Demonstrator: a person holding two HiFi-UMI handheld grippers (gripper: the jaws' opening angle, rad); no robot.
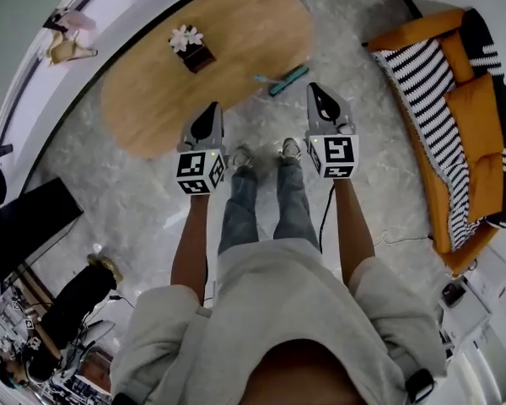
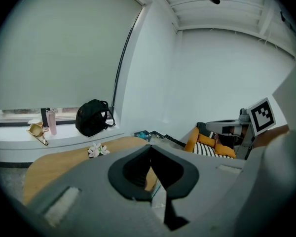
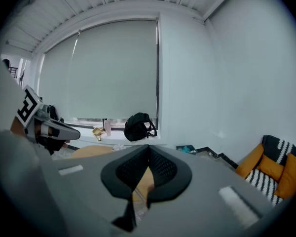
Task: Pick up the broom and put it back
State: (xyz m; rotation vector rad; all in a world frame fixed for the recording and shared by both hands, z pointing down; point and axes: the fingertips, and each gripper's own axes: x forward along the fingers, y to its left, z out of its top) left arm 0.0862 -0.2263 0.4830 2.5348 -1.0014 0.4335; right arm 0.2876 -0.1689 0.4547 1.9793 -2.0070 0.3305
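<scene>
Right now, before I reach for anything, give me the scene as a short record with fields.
left gripper: jaws together, nothing held
right gripper: jaws together, nothing held
broom: probably the long teal item on the floor at the table's edge, ahead of both grippers, untouched
table: oval, wooden, holds a flower box
sofa: orange, with a striped throw, on the person's right
backpack: black, on the window ledge
</scene>
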